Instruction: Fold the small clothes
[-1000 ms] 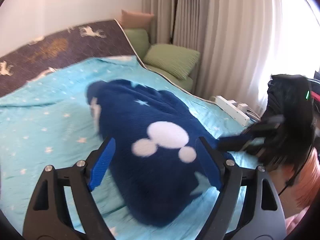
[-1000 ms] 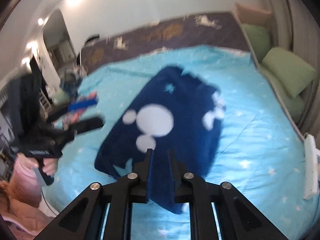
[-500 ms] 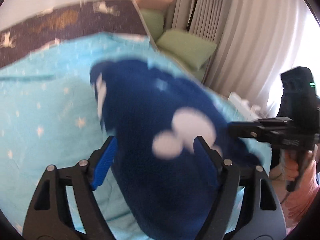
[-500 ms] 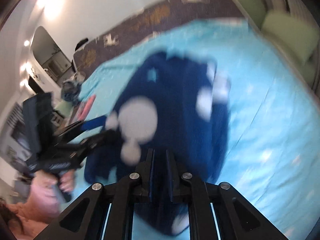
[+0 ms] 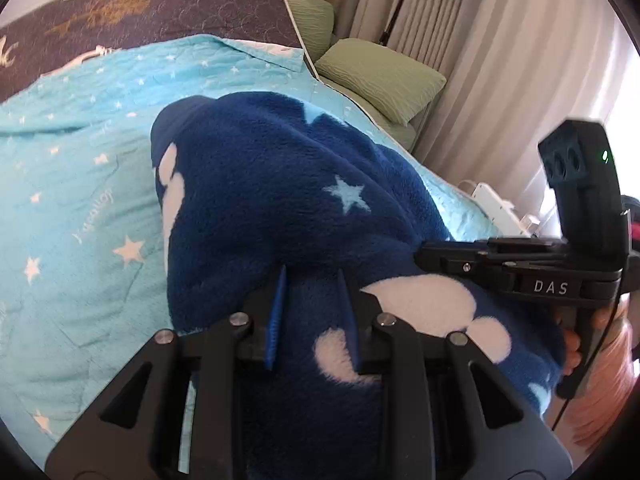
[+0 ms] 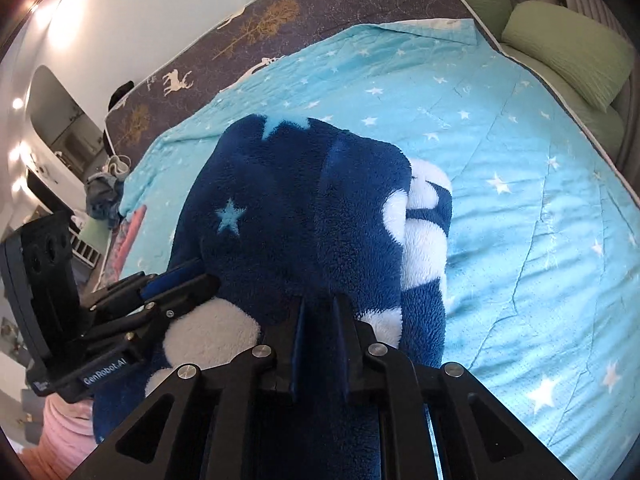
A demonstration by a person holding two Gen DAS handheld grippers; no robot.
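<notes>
Left claw [image 5: 310, 280]: jaws closing – a fold of the fleece garment [image 5: 280, 184] sits between the blue pads.
Right claw [image 6: 320, 308]: pressed together, pinching a ridge of the same fleece.
Fleece garment: navy with white blobs and pale stars; bunched around both claws and humped ahead of them on the bed.
Quilt [image 6: 520, 160]: turquoise, starred, spreading out beyond the garment.
Pillows [image 5: 380, 76]: green, far right of the left claw – beside the curtain [image 5: 500, 60].
</notes>
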